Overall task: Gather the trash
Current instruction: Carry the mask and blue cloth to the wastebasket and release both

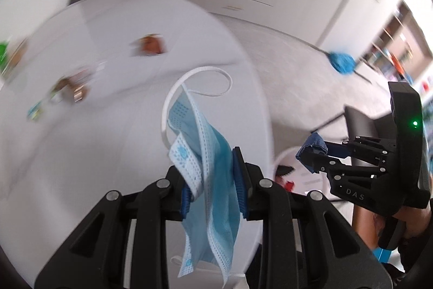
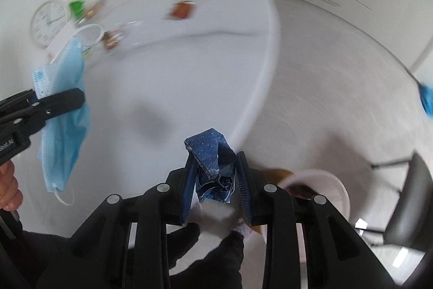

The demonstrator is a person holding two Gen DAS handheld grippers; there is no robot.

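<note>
Trash fills both claws. In the left wrist view, the left gripper [image 1: 213, 188] is clamped on a blue surgical mask [image 1: 208, 169], which hangs limp between its pads, long axis running near to far, one ear loop [image 1: 205, 80] curling out over the round white table [image 1: 121, 126]. To the right, the right gripper [image 1: 311, 153] pinches a crumpled dark blue wrapper [image 1: 311, 146] beyond the table edge. More litter, blurred, lies on the far left of the table.

In the right wrist view, the right gripper [image 2: 216, 175] is closed around the wrapper [image 2: 213, 161]. A white bin [image 2: 324, 183] sits just right of it on the floor, partly hidden. By my judgement the right hand is nearer the bin, so the wrapper should drop first; the mask [image 2: 62, 110] hangs well left.
</note>
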